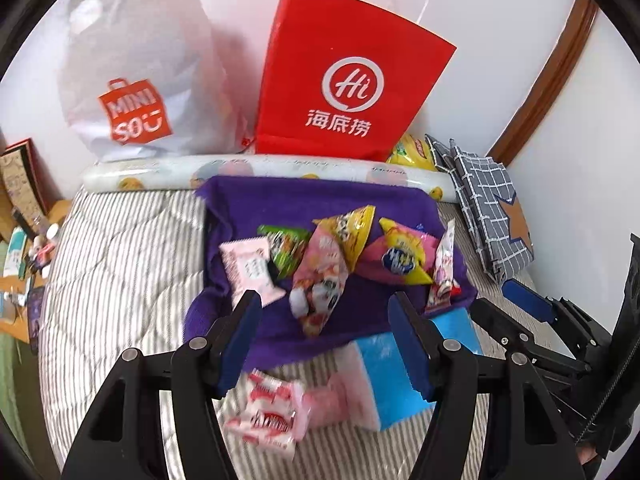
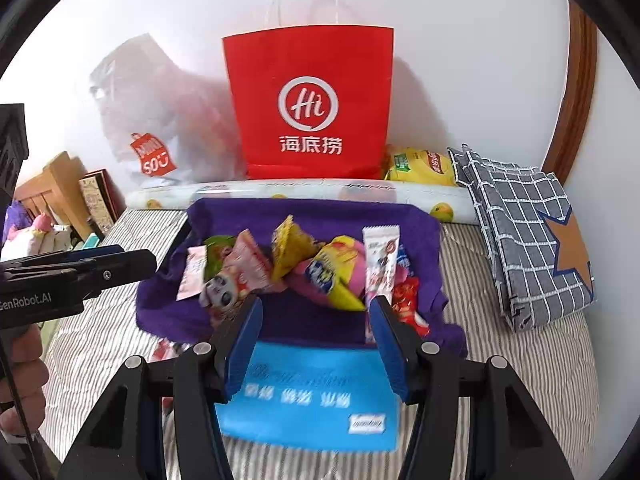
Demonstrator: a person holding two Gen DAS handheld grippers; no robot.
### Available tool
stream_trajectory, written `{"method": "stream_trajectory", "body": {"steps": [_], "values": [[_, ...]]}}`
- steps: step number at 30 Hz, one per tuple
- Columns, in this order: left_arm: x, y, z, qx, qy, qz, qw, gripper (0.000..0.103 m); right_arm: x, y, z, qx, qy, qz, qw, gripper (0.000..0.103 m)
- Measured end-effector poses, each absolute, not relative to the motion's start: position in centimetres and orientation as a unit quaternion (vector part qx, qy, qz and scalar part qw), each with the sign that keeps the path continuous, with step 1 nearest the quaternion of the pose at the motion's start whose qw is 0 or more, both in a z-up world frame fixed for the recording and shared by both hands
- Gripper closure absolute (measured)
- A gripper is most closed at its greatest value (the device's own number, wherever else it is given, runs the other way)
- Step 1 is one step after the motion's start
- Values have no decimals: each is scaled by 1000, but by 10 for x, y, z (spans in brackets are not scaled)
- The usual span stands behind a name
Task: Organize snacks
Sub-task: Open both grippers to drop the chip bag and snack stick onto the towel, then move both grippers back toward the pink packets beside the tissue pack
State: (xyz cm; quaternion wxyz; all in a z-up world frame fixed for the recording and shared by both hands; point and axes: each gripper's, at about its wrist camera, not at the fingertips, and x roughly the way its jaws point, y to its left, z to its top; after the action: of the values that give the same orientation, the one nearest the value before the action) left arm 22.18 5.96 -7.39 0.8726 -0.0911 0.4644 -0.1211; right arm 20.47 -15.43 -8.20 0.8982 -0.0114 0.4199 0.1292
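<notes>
A white wall stands behind a bed (image 1: 120,248) covered with a grey-and-white striped quilt. Against the wall lean a red paper bag (image 1: 344,80) with white handles and a white plastic bag (image 1: 140,80) with an orange logo. In front of them lies a printed roll (image 1: 256,172) across the bed, and at the right a folded checked cloth (image 2: 520,232) with a brown star. A yellow packet (image 2: 420,166) lies beside the red bag. A brown wooden frame runs up the wall at the right.

In the middle of the bed is a purple cloth tray (image 2: 312,216). The snacks (image 1: 344,248) are piled inside it: pink, green and yellow packets, touching one another. Just before the tray lies a blue-and-pink pack (image 2: 312,400), and beside it a red-and-white snack packet (image 1: 268,412) rests on the quilt.

The left gripper (image 1: 326,336) has its jaws spread about half way, with nothing between the blue pads; they touch no packet. The right gripper (image 2: 316,344) has its jaws also spread about half way and empty, above the blue pack. Both point steeply down toward the tray, side by side. In the right wrist view a hand (image 2: 20,380) holding the left gripper shows at the left edge.
</notes>
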Motion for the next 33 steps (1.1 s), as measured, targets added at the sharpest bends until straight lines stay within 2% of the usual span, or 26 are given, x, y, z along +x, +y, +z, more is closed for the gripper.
{"method": "stream_trajectory", "body": {"steps": [4,8,15,23,33], "values": [[204,77,-78,-89,468,-98,874,38,189,-142,-86,-8,429,138,893,49],[187,100,-83,-96,475,-78,872,38,175,-123,-89,-12,435,149,888,54],[166,133,-88,-98,474,-57,873,38,158,-83,-100,-41,451,170,875,68],[157,156,-90,-110,468,-39,876,38,150,-53,-111,-53,463,194,863,68],[154,180,-116,-117,484,-29,867,38,155,-21,-145,-57,494,206,843,68]]}}
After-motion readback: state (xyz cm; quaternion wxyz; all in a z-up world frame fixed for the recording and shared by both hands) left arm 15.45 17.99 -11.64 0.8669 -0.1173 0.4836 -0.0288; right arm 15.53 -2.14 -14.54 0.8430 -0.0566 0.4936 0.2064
